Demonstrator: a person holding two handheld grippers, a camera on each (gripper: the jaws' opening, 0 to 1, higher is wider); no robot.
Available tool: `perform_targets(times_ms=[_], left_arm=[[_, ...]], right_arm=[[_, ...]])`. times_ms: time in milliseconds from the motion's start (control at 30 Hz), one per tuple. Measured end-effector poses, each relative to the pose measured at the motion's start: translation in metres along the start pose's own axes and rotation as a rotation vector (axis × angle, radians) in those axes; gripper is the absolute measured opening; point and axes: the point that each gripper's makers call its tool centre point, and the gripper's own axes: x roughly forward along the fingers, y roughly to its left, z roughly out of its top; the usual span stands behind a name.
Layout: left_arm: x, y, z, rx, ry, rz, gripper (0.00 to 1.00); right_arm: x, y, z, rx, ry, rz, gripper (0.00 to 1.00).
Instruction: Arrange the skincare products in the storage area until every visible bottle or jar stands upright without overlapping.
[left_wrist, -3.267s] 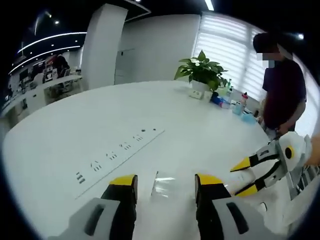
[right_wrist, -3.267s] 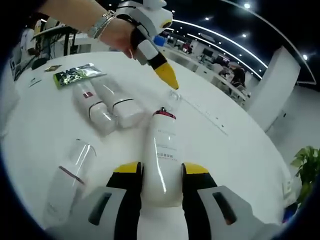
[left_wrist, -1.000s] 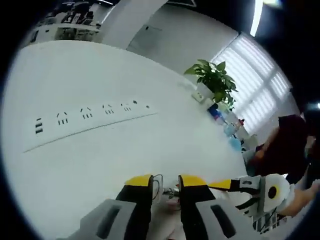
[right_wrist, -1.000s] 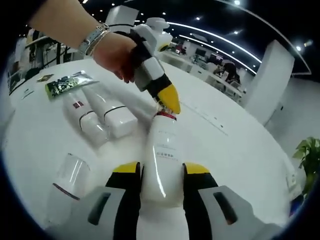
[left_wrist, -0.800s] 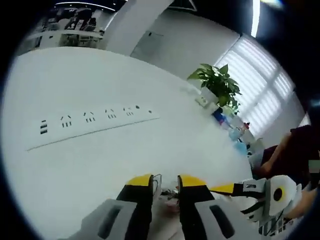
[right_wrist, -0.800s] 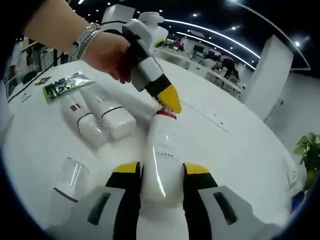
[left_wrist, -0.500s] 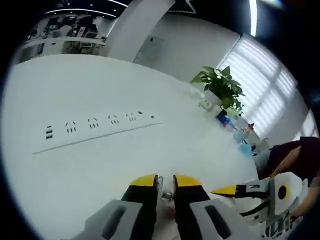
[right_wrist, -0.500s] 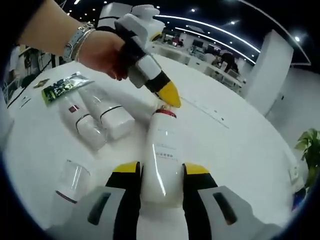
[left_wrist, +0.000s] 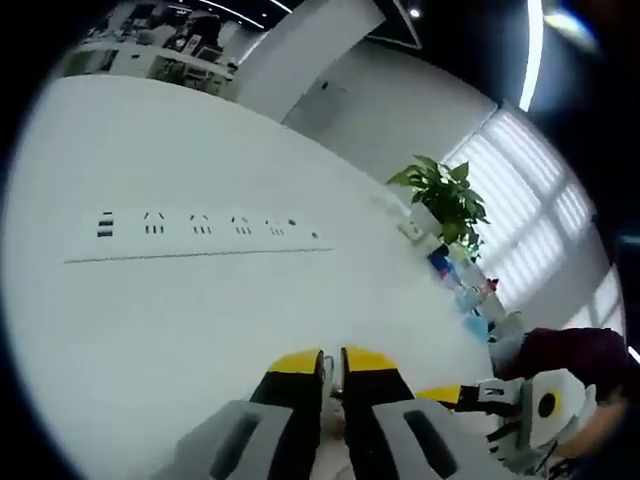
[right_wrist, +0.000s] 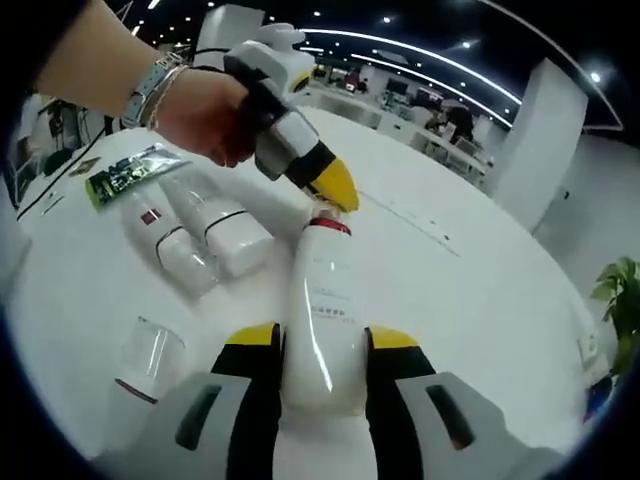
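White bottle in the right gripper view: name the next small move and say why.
Probably tip the white bottle upright: the right hand-held gripper clamps its body while the left hand-held gripper pinches its neck, and it looks tilted.

The right gripper (right_wrist: 322, 342), low in the right gripper view, has its yellow-tipped jaws clamped either side of something white; the left gripper (right_wrist: 335, 190), held by a braceleted hand (right_wrist: 205, 115), reaches from upper left, jaws nearly together

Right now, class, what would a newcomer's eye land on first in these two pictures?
The tall white bottle, clamped between the right gripper's yellow-tipped jaws, with the left gripper pinching its top. Beside it two white tubes lie flat on the white table.
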Motion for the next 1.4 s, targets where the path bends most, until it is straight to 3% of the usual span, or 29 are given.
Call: perform_targets(times_ms=[67, 167, 400, 567, 633, 733, 800, 1000, 1200, 1400], left_arm=[[-0.004, 0.001, 0.000, 0.079, 0.006, 0.011, 0.01], [-0.010, -0.001, 0.000, 0.150, 0.010, -0.033, 0.04], [-0.023, 0.017, -0.003, 0.156, 0.069, -0.027, 0.12], [-0.024, 0.009, -0.011, 0.180, 0.146, -0.105, 0.11], [-0.022, 0.001, -0.009, 0.107, 0.174, -0.133, 0.07], [-0.025, 0.003, -0.010, 0.221, 0.207, -0.137, 0.07], [-0.028, 0.002, -0.011, 0.252, 0.231, -0.148, 0.07], [-0.032, 0.003, -0.015, 0.203, 0.248, -0.163, 0.08], [-0.037, 0.006, -0.021, 0.101, 0.269, -0.170, 0.09], [-0.035, 0.002, -0.039, 0.094, 0.350, -0.191, 0.21]], right_arm=[[0.000, 0.001, 0.001, -0.014, -0.006, 0.010, 0.31], [0.001, 0.002, 0.000, -0.016, -0.006, 0.017, 0.31], [0.001, 0.002, 0.002, -0.037, -0.014, 0.040, 0.31], [0.001, 0.002, 0.002, -0.045, -0.013, 0.055, 0.31], [0.002, 0.001, 0.002, -0.047, -0.012, 0.062, 0.31], [0.002, 0.001, 0.002, -0.050, -0.010, 0.069, 0.31], [0.002, 0.001, 0.002, -0.060, -0.013, 0.084, 0.31], [0.003, 0.001, 0.001, -0.064, -0.003, 0.098, 0.30], [0.002, 0.002, 0.001, -0.077, -0.007, 0.096, 0.30], [0.002, 0.002, 0.001, -0.073, -0.005, 0.094, 0.30]])
